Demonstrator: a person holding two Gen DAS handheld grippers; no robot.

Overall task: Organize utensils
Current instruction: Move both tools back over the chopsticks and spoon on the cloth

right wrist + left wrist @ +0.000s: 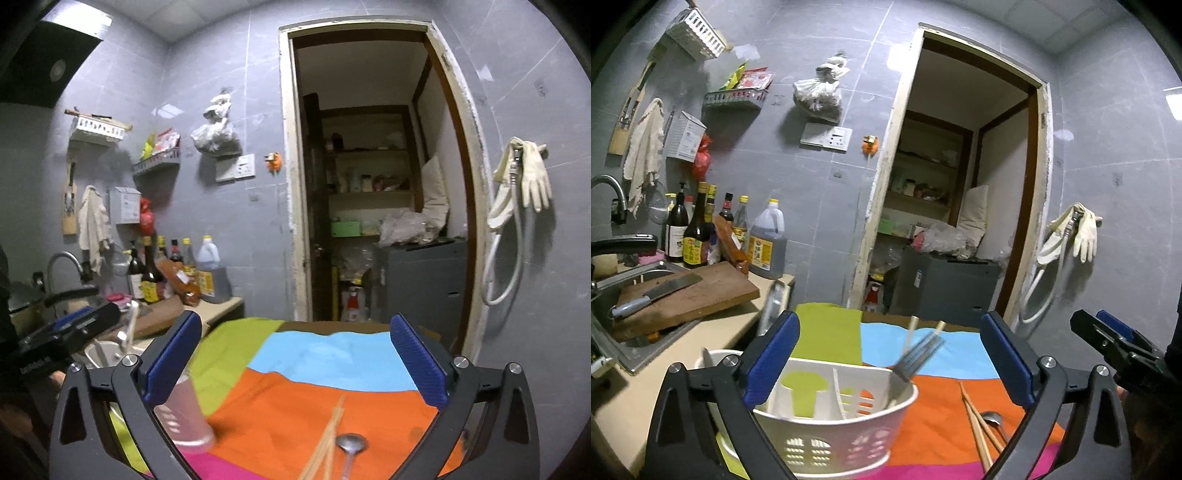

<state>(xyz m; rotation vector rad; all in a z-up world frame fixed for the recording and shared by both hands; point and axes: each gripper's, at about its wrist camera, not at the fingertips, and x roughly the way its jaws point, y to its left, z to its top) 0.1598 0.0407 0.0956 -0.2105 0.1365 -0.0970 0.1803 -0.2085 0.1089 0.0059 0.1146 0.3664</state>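
Observation:
A white and pink slotted utensil caddy (834, 432) stands on a multicoloured cloth (945, 410). A metal fork (916, 356) and a pair of chopsticks (925, 328) stand in its right compartment. My left gripper (890, 358) is open just above and behind the caddy, empty. More wooden chopsticks (977, 428) and a metal spoon (991, 419) lie on the orange patch to the right. My right gripper (295, 365) is open and empty above the same chopsticks (327, 443) and spoon (351, 445). The caddy (184, 417) shows blurred at its left finger.
A counter on the left holds a sink (639, 332), a cutting board (687, 295) with a cleaver (657, 293), and several sauce bottles (701, 229). An open doorway (960, 184) lies beyond the table. A hose and gloves (1071, 229) hang on the right wall.

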